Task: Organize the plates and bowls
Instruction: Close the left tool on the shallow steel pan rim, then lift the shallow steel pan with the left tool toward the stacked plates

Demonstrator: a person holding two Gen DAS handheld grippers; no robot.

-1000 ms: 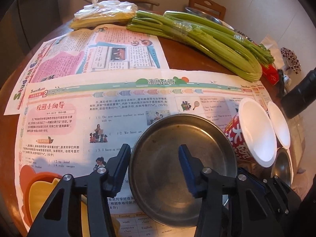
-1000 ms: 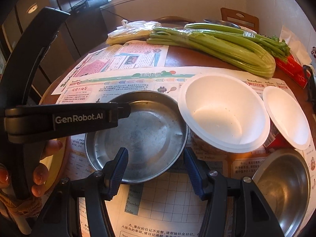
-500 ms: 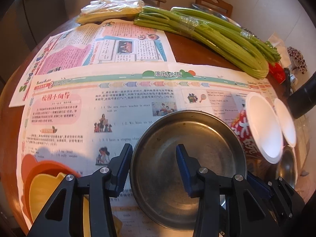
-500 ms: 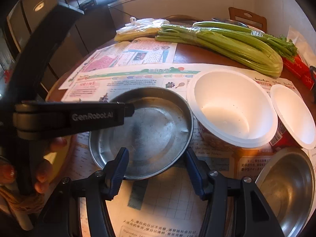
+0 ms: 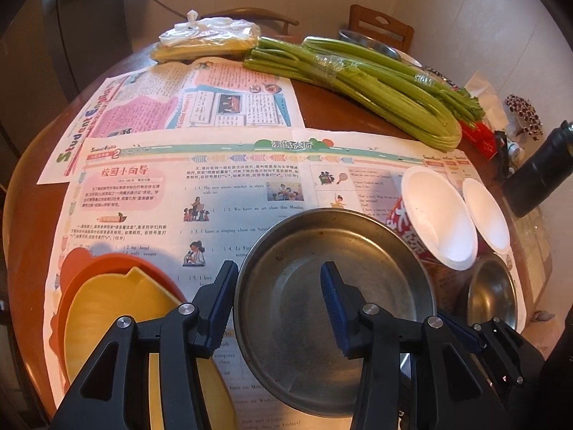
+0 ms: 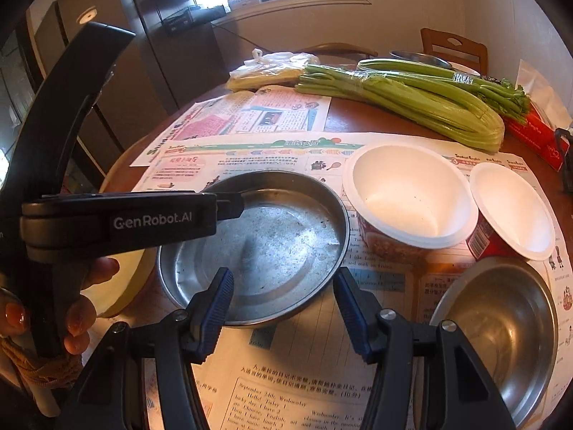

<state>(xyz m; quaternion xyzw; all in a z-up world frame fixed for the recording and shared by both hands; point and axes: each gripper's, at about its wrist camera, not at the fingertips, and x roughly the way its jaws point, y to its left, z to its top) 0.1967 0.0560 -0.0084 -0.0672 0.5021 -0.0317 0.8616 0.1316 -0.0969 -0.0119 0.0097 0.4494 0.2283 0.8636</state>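
Round wooden worktop [image 5: 333, 114] under me, mostly covered by newspapers [image 5: 143, 197] spread flat. Long celery [image 5: 376, 86] lies across the far side, with a tied plastic bag [image 5: 207, 39] beside its cut ends.

Centre stage is the steel pan [image 5: 304, 251], flat on the paper and empty. To its left sits an orange plate [image 5: 82, 268] with a yellow plate [image 5: 107, 319] nested in it. To the pan's right stands the big paper bowl [image 5: 437, 215], nearly touching the pan's rim, with the small paper bowl [image 5: 487, 218] just beside it. In front of those two is the steel bowl [image 5: 494, 297], upright and empty.

My left hand-held gripper [image 5: 277, 276] straddles the pan's left rim, one finger outside and the other over the pan's floor. Its jaws have just been opening a little. The rim is between them, but the pads aren't pinching it, so nothing is gripped.

My right hand-held gripper [image 6: 283, 279] hangs at the pan's near edge with its jaws apart, empty, and the near rim shows in the gap. A hand [image 6: 78, 308] is wrapped round the left handle.
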